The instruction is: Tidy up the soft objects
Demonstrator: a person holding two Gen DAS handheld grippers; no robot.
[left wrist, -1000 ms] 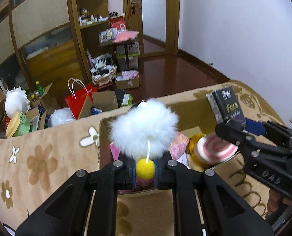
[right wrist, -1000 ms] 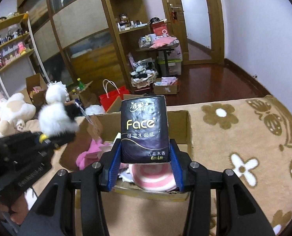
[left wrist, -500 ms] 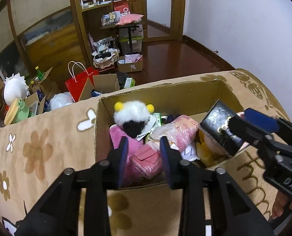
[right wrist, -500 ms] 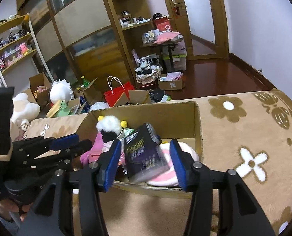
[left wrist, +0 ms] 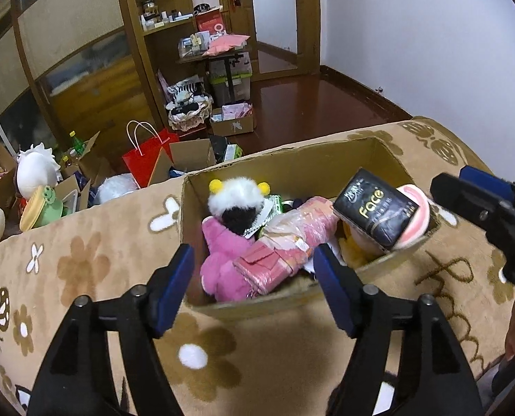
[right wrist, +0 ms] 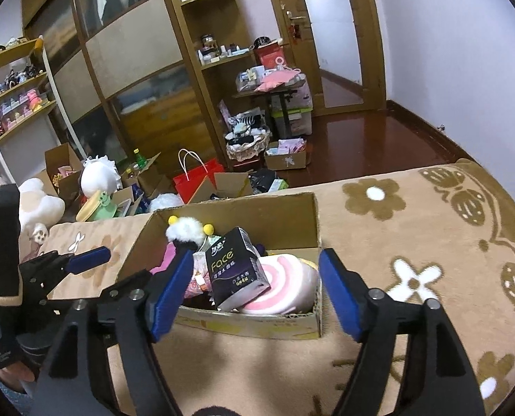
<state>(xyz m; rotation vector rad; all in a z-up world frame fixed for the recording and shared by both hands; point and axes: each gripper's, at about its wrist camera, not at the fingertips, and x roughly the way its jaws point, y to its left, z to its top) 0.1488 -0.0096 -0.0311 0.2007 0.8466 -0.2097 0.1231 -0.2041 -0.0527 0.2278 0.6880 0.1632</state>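
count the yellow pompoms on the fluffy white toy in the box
2. One pompom sits at the upper left of the fluffy white toy, the other pompom at its upper right, near the far wall of the cardboard box. More may be hidden underneath.

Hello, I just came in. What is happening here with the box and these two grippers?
A person is sorting soft things into a cardboard box that sits on a flower-patterned blanket. Both grippers have just been opening and hold nothing now: the left gripper and the right gripper stand open before the box. The fluffy white toy with yellow pompoms lies inside on a pink plush. The black Face tissue pack rests tilted on a pink-and-white swirl cushion.
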